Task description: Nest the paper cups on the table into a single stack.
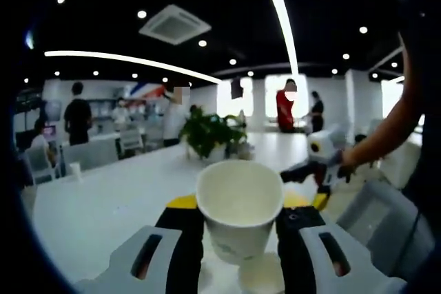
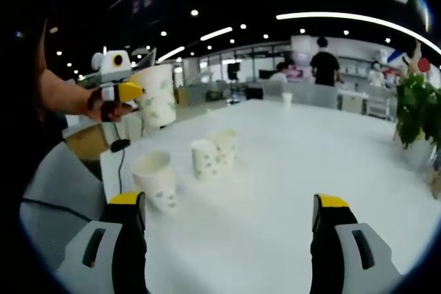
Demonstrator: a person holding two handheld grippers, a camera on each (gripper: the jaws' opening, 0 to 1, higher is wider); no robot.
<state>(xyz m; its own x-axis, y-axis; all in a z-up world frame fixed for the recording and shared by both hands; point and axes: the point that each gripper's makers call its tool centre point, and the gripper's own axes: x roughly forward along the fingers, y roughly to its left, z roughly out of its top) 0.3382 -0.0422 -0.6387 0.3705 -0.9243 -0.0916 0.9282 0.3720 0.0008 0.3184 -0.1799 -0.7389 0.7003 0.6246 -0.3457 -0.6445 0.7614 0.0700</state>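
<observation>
My left gripper (image 1: 239,203) is shut on a white paper cup (image 1: 239,213), upright with its mouth open toward the camera. In the right gripper view the same gripper (image 2: 127,91) holds that cup (image 2: 157,94) in the air above the table's left end. Below it, three patterned paper cups stand on the white table (image 2: 289,191): one nearest (image 2: 155,180), then two close together (image 2: 204,160) (image 2: 225,146). My right gripper (image 2: 231,232) is open over bare tabletop with nothing between its fingers. It also appears in the left gripper view as the right gripper (image 1: 318,170), held by a hand.
A potted plant (image 2: 417,111) stands at the table's right side, and in the left gripper view the plant (image 1: 213,135) sits beyond the held cup. A small cup (image 2: 286,99) is at the far end. Grey chairs (image 1: 375,225) line the table. People stand in the background.
</observation>
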